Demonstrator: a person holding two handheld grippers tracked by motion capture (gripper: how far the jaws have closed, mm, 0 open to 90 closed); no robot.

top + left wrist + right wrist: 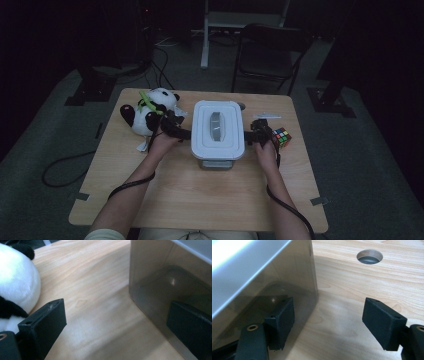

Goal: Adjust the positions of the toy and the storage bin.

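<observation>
A rectangular box with clear, slightly smoky walls and a white lid, the lid shut and bearing a grey handle in its middle, stands upright at the middle of the table, slightly toward the far side.

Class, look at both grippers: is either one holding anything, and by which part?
Nothing is held. Left gripper and right gripper stand open against opposite sides of the lidded container, one jaw beside each wall.

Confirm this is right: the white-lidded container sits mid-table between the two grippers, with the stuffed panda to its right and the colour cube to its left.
Not quite: the sides are swapped. In the high view the white-lidded container sits mid-table between the left gripper and right gripper, but the stuffed panda lies to its left and the colour cube to its right.
</observation>
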